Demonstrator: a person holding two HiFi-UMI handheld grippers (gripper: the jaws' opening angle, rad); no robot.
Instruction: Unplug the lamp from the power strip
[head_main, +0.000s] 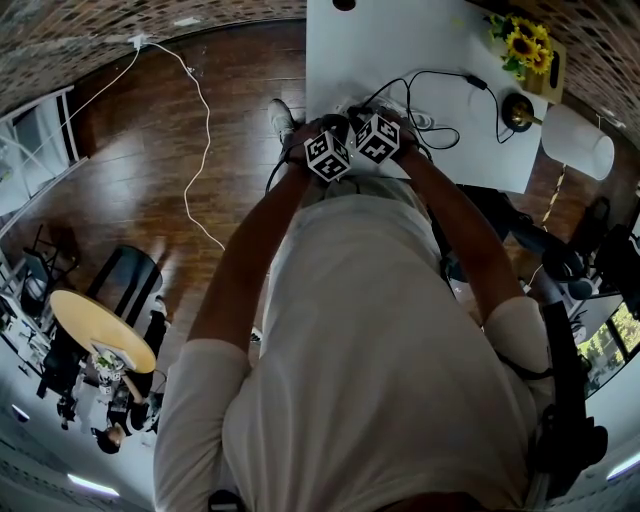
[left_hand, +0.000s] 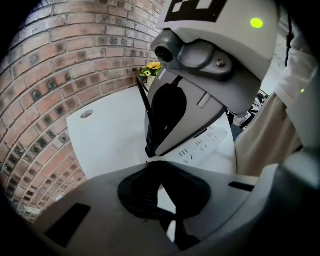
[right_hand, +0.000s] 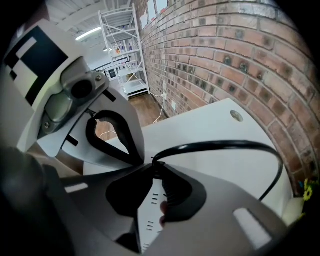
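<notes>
In the head view both grippers are side by side at the near edge of the white table (head_main: 340, 50), the left gripper (head_main: 330, 140) beside the right gripper (head_main: 378, 128). The white power strip (left_hand: 207, 145) lies under them. My right gripper (right_hand: 156, 167) is shut on the lamp's black plug (right_hand: 167, 192), and the black cord (right_hand: 225, 146) arcs off to the right from its tips. The strip (right_hand: 149, 215) shows through the gap below. My left gripper (right_hand: 141, 159) has its tips together, down at the strip. The lamp (head_main: 577, 140) with a white shade stands at the table's right end.
A vase of sunflowers (head_main: 525, 42) sits in the table's far right corner by the brick wall (left_hand: 60, 75). A cable hole (right_hand: 236, 116) is in the tabletop. A white cable (head_main: 200, 130) runs over the wooden floor on the left. A black chair (head_main: 125, 285) and a round table (head_main: 100, 330) stand behind.
</notes>
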